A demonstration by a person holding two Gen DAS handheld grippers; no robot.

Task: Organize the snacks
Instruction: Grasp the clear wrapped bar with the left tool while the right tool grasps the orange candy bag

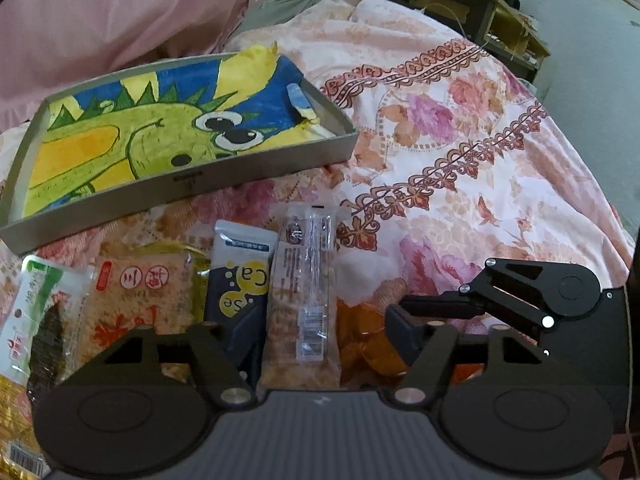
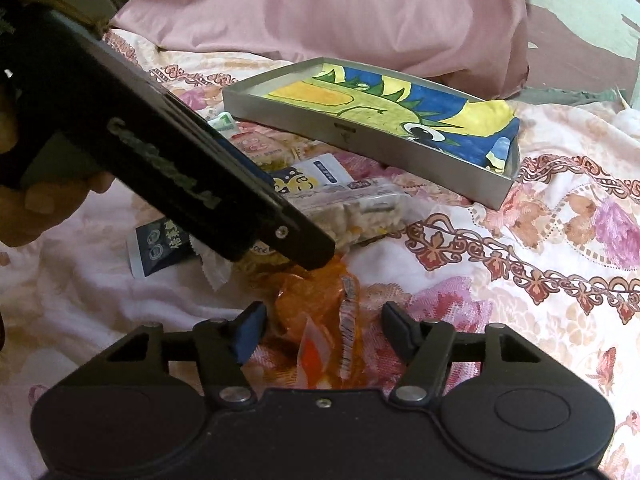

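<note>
Snack packets lie in a row on a flowered bedspread. My left gripper (image 1: 324,332) stands open over a long clear biscuit packet (image 1: 304,280), which lies between its fingers with an orange packet (image 1: 360,340) beside it. My right gripper (image 2: 322,320) is open with its fingers either side of the orange packet (image 2: 316,300), a small gap showing on each side. The left gripper's black body (image 2: 180,168) reaches in from the upper left, its tip by the biscuit packet (image 2: 360,212). A grey tray (image 1: 192,184) lined with a dragon drawing sits behind the snacks.
Left of the biscuits lie a dark "Ca" packet (image 1: 240,268), an orange cracker packet (image 1: 140,300) and a seaweed packet (image 1: 44,320). A small dark sachet (image 2: 160,244) lies near a hand. A pink pillow (image 2: 320,12) is behind the tray (image 2: 360,132); a wooden cabinet (image 1: 472,12) stands far right.
</note>
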